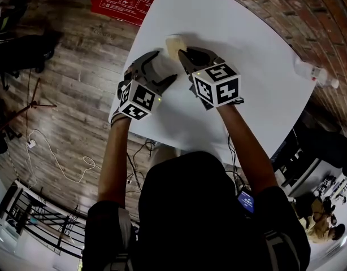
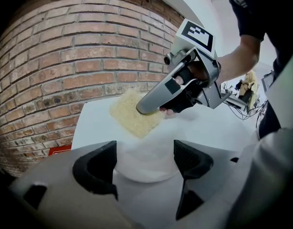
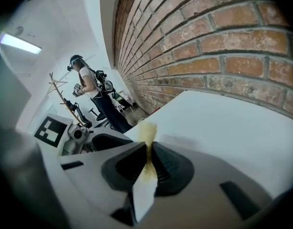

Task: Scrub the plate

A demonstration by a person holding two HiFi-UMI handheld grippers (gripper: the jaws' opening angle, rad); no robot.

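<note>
- Closest to the lens in the left gripper view is the left gripper (image 2: 144,163). Its fingers (image 2: 96,168) sit apart with a small white plate (image 2: 146,151) wedged between them, touching both.
- The plate's low centre in that frame, with the white tabletop (image 2: 94,123) behind it.
- The right gripper (image 2: 141,109) comes in from the upper right, fingers pinched tight on a flat yellow sponge (image 2: 130,118).
- The sponge's lower corner is right at the plate's far rim.
- In the head view there's a clear bottle (image 1: 315,73) way off at the right edge of the tabletop.
</note>
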